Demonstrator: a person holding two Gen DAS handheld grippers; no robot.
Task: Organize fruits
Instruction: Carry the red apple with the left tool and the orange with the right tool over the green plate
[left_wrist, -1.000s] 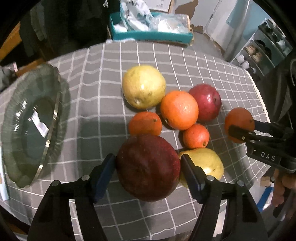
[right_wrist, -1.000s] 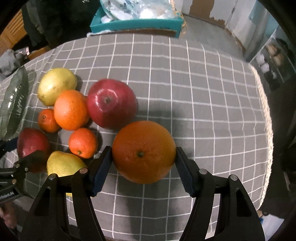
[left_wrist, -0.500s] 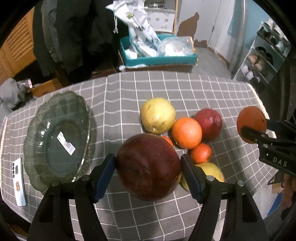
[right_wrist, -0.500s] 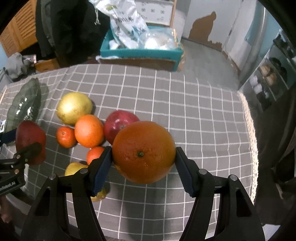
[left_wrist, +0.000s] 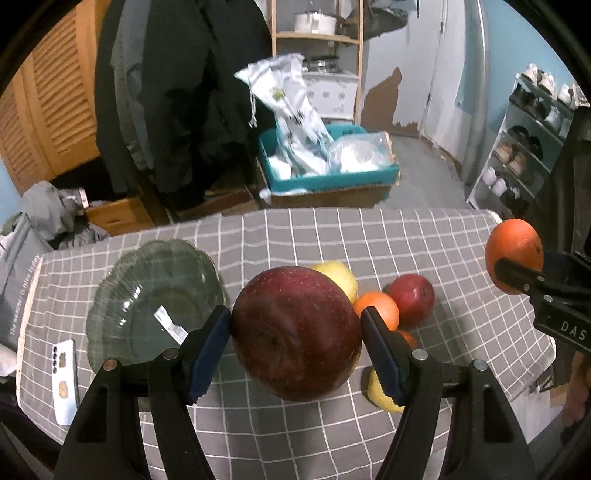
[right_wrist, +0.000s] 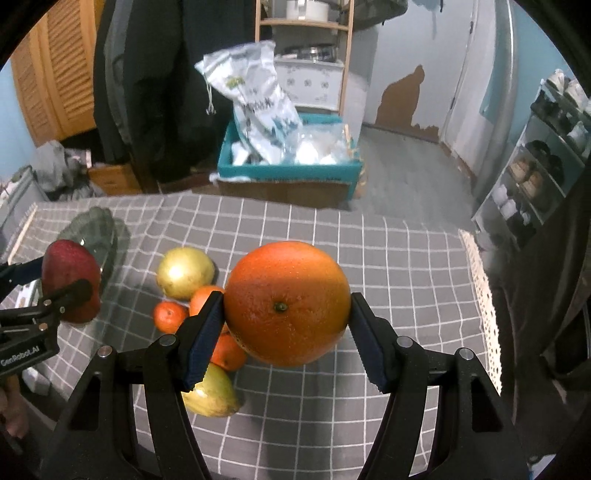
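The table wears a grey cloth with a white grid. On it, at nine o'clock from the fruit pile, sits a scalloped green glass plate with a white sticker inside.

The left gripper is clamped part-way closed on a big dark red apple, matte, finely speckled, held clear above the cloth. The right gripper pinches a large orange, glossy and pebbled, its stem dimple facing the camera, also lifted off the table.

Left lying on the cloth, in a tight cluster: a yellow-green pear-like fruit at twelve o'clock of the pile, a second yellow one at six, a smaller red apple at three, a mid-sized orange in the centre, and a small mandarin at nine. Another mandarin peeks out behind the right gripper's finger.
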